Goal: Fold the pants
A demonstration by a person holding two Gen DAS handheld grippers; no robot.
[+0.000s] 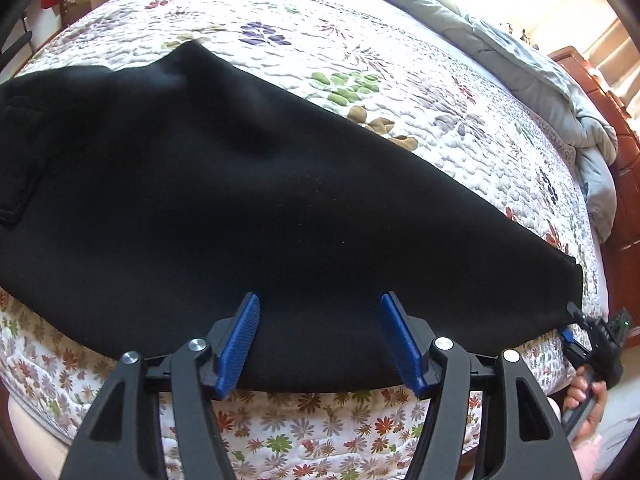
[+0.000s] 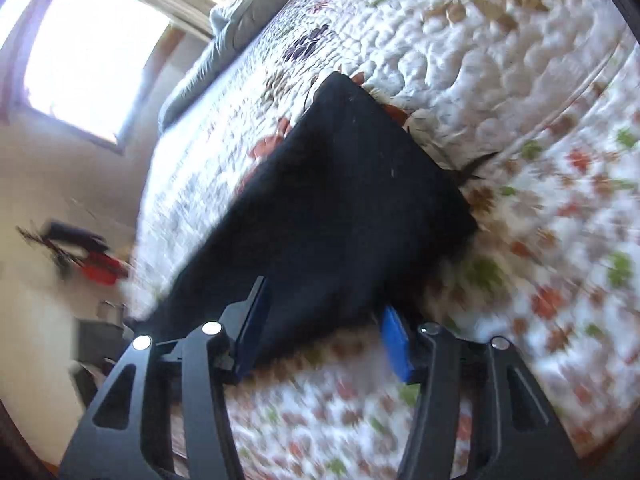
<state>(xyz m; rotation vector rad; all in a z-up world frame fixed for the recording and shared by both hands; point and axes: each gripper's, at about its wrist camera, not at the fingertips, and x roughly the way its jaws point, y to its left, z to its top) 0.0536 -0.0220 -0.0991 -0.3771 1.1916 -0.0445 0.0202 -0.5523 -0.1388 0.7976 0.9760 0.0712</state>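
Black pants [image 1: 224,200] lie lengthwise on the floral quilt [image 1: 360,40] of the bed. Left gripper [image 1: 318,344] spread wide at the near fold. Right gripper [image 2: 324,344], also spread, straddles the leg end at 4 o'clock. Right view blurred.

The black pants [image 2: 340,200] are lying on the floral quilt [image 2: 520,80] of the bed, their end reaching toward the right gripper [image 2: 320,340]. The jaws are standing apart, straddling the cloth's near edge. Beyond the pants, a grey blanket [image 2: 224,40] is lying below a bright window [image 2: 96,52]. The view is blurring.
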